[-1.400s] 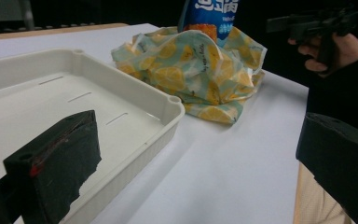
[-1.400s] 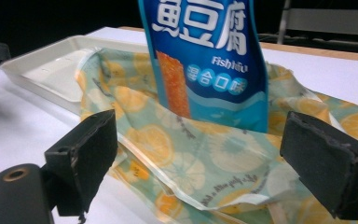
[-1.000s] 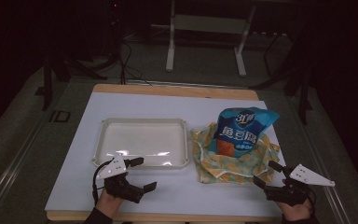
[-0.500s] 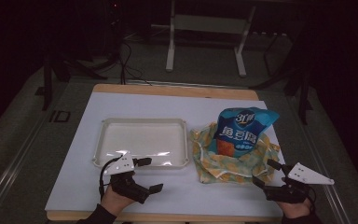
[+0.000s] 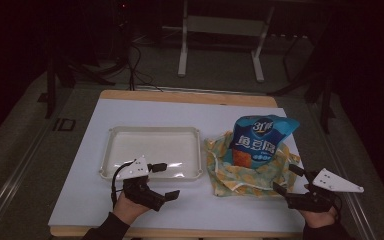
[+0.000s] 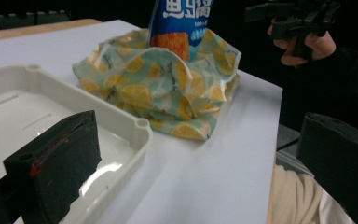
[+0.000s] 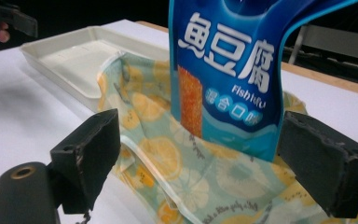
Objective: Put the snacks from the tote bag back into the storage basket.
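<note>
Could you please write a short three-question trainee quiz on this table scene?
1. True or false: the blue snack bag stands inside the lemon-print cloth bag.
2. Which is nearer the white tray: A the left tongs, or B the right tongs?
3. Fill in: both tongs are ____, holding nothing.

Key: 1 true; 2 A; 3 open.

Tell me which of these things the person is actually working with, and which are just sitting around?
In use:
snack bag, standing in the lemon-print pouch
white tray beside them
left gripper and right gripper, both open

Just around:
metal stand on the floor behind the table
cables on the floor
</note>
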Motion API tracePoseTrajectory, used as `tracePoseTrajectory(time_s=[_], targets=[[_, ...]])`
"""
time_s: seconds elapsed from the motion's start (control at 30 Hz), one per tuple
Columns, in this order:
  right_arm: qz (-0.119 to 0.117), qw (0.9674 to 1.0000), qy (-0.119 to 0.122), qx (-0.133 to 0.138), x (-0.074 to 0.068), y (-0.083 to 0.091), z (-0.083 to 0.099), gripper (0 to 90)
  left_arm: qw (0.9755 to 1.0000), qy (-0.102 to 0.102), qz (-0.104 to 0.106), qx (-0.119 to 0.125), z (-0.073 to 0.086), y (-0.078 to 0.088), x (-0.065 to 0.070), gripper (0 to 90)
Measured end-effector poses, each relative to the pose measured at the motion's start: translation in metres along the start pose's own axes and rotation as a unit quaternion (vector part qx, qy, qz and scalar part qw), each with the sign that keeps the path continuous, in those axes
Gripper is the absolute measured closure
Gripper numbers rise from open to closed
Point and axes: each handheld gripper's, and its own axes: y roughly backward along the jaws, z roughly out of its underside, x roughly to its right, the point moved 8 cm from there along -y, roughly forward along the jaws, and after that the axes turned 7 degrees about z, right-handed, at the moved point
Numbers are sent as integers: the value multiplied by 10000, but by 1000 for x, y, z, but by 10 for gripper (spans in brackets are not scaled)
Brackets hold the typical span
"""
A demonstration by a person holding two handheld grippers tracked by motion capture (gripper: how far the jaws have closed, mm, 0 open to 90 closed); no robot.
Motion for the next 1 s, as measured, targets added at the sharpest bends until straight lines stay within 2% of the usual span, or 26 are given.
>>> tracePoseTrajectory(time_s=[0.07,0.27,0.3,0.33,0.63,0.7,0.83,0.97,1.0], targets=[[45,10000,23,33,2,0,-3,131,9999,-81,-63,30,-2,-2,-1,1],[-6,9999,85,137,5,2,-12,139,9998,-163,5,83,-11,-8,-1,1],[-43,9998,96,148,5,2,-14,138,9998,-169,67,88,-13,-10,0,1],[-96,9998,95,170,5,2,-16,139,9998,-209,-2,59,-14,-11,-1,1],[-106,9995,234,192,11,-2,-28,148,9995,-280,154,53,-32,-28,-6,2],[-134,9996,194,169,13,-4,-29,151,9991,-398,96,-70,-34,-33,-9,1],[-99,9997,178,162,16,-8,-27,151,9992,-339,217,-20,-41,-43,-14,2],[-98,9997,168,124,19,-11,-26,152,9990,-359,256,-35,-47,-56,-17,2],[-92,9997,187,127,21,-12,-26,152,9988,-364,321,-28,-48,-60,-16,2]])
